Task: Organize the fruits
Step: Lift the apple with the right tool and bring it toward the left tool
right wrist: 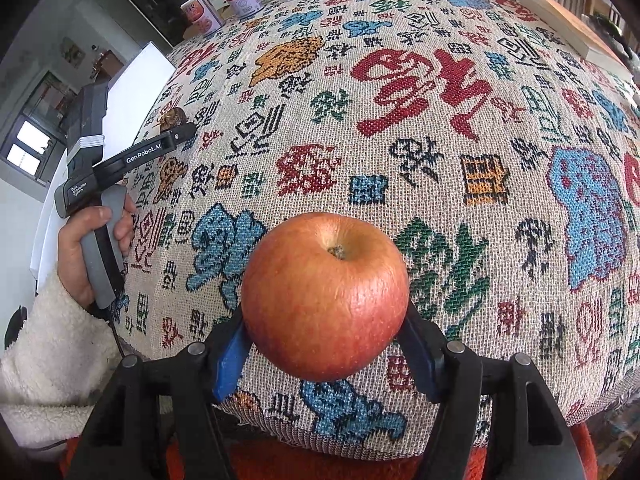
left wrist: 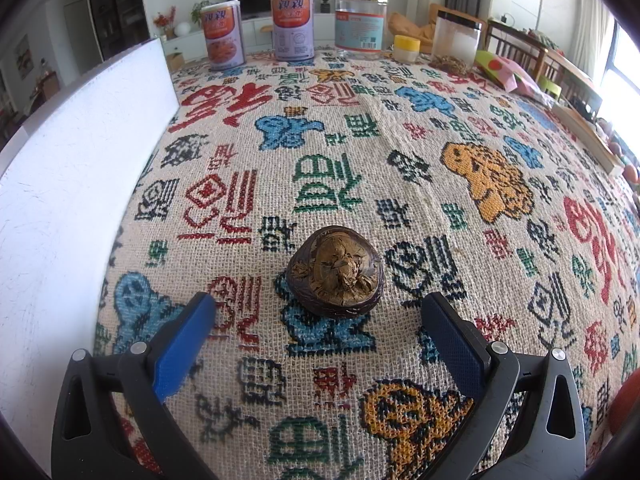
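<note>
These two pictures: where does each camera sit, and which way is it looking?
Left wrist: on the left gripper, looking down along its open blue fingers at a dark brown fruit on the patterned cloth.
Right wrist: on the right gripper, clamped on a red apple; a hand and sleeve show.
Shared: cloth, cans, white board, brown fruit.

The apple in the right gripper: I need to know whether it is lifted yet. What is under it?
Under the apple only patterned tablecloth shows. Its underside and any contact with the cloth are hidden by the fruit itself.
</note>
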The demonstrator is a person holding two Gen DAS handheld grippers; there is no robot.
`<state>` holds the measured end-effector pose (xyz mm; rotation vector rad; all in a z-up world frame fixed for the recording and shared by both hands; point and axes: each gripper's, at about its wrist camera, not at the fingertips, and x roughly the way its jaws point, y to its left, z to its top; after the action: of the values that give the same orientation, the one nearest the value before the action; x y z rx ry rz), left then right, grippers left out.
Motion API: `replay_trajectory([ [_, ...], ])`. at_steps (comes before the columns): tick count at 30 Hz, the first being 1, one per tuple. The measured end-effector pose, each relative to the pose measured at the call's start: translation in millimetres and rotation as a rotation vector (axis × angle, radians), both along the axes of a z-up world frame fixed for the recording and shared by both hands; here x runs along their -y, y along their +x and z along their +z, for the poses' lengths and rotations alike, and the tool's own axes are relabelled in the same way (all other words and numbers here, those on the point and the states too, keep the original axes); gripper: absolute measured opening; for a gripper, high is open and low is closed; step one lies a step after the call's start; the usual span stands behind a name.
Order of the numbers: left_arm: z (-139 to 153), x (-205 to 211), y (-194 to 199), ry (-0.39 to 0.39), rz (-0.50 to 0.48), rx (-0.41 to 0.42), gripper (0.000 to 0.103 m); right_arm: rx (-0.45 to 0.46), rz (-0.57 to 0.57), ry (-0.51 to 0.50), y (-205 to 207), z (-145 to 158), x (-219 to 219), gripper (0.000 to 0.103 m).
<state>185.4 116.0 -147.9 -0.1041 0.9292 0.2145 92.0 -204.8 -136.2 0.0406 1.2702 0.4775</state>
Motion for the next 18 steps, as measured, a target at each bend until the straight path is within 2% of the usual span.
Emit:
replay_trajectory([
  [1, 0.0, 0.0, 0.0, 0.0, 0.0, 0.0, 0.102, -0.006, 0.0, 0.006, 0.4, 0.3, -0.1, 0.073],
  [5, 0.0, 0.0, 0.0, 0.0, 0.0, 0.0, 0.102, -0.004, 0.003, -0.008, -1.2, 0.7, -3.4, 0.074],
  [13, 0.1, 0.0, 0.0, 0.0, 0.0, 0.0, 0.102, 0.031, 0.055, -0.105, -12.0, -1.7, -15.8, 0.074],
  [14, 0.0, -0.1, 0.0, 0.0, 0.0, 0.0, 0.102, 0.038, 0.065, -0.11, -13.2, -1.6, -16.8, 0.069],
  [18, 0.0, -0.2, 0.0, 0.0, 0.0, 0.0, 0.102, 0.061, 0.044, -0.104, -5.7, 4.5, -19.4, 0.069],
])
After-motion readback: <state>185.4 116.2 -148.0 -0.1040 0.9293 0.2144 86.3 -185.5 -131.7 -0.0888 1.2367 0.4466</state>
